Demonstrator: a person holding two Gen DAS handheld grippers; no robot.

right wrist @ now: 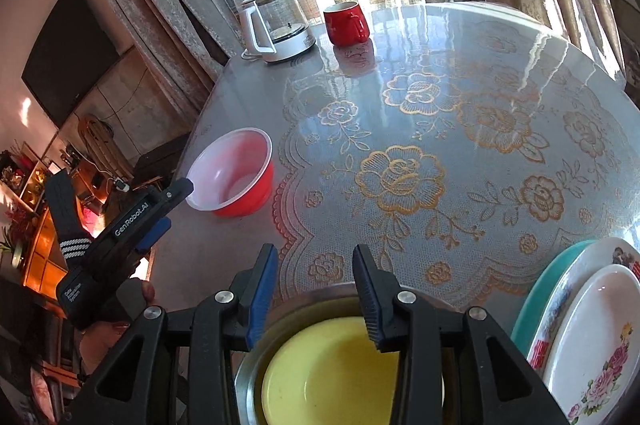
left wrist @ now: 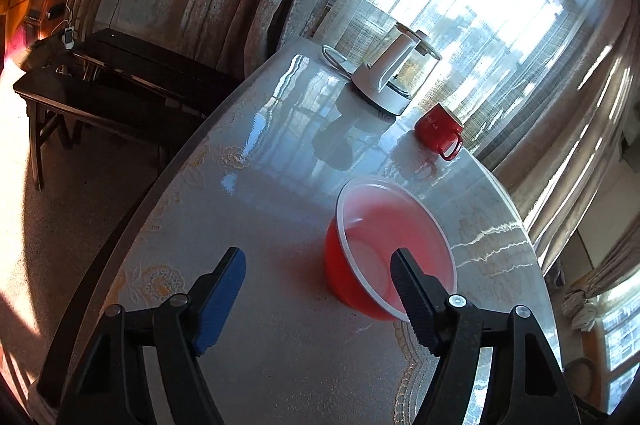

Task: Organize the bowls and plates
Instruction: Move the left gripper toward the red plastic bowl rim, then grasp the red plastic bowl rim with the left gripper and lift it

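My left gripper (left wrist: 318, 299) is spread wide, holding nothing, one finger over the rim of the red plastic bowl with a white inside (left wrist: 390, 245). The bowl sits alone on the flowered surface (right wrist: 440, 145), near its edge. It looks light, thin and slippery; I'd pinch its rim wall.

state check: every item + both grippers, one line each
red bowl: upright, empty, near table edge
yellow bowl: nested in metal bowl
plates: stacked, overlapping
red mug: upright
kettle: upright on base
left gripper: open, straddling red bowl's rim
right gripper: open, empty
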